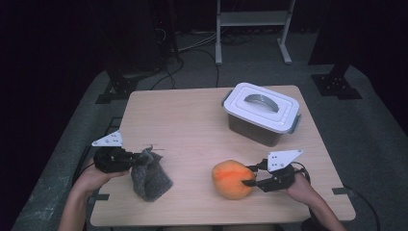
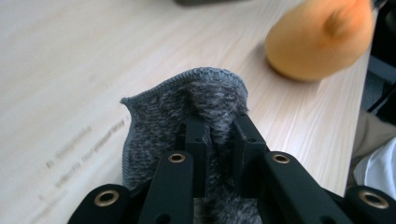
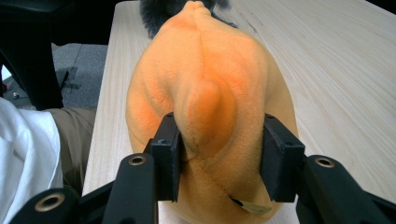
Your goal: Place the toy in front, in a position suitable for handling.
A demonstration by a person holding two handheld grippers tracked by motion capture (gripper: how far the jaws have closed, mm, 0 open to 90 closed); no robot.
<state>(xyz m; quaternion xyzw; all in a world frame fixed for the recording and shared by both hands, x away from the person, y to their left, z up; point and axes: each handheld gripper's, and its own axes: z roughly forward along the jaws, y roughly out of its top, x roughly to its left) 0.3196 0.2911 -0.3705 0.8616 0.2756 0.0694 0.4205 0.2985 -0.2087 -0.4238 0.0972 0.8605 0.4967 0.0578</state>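
Note:
A grey knitted cloth (image 1: 151, 175) hangs crumpled at the table's front left, and my left gripper (image 1: 133, 159) is shut on its upper edge. In the left gripper view the cloth (image 2: 187, 100) is pinched between the two black jaws of that gripper (image 2: 219, 128), its hem standing up above them. An orange plush toy (image 1: 231, 179) rests on the table at the front right. My right gripper (image 1: 250, 176) is shut on it from the right. In the right gripper view the toy (image 3: 205, 70) bulges between that gripper's (image 3: 219, 140) pads.
A grey box with a white lid and handle (image 1: 262, 106) stands at the back right of the wooden table (image 1: 183, 120). A white metal stand (image 1: 252, 21) and cables lie on the floor beyond. The person's lap (image 3: 28, 140) is at the table's near edge.

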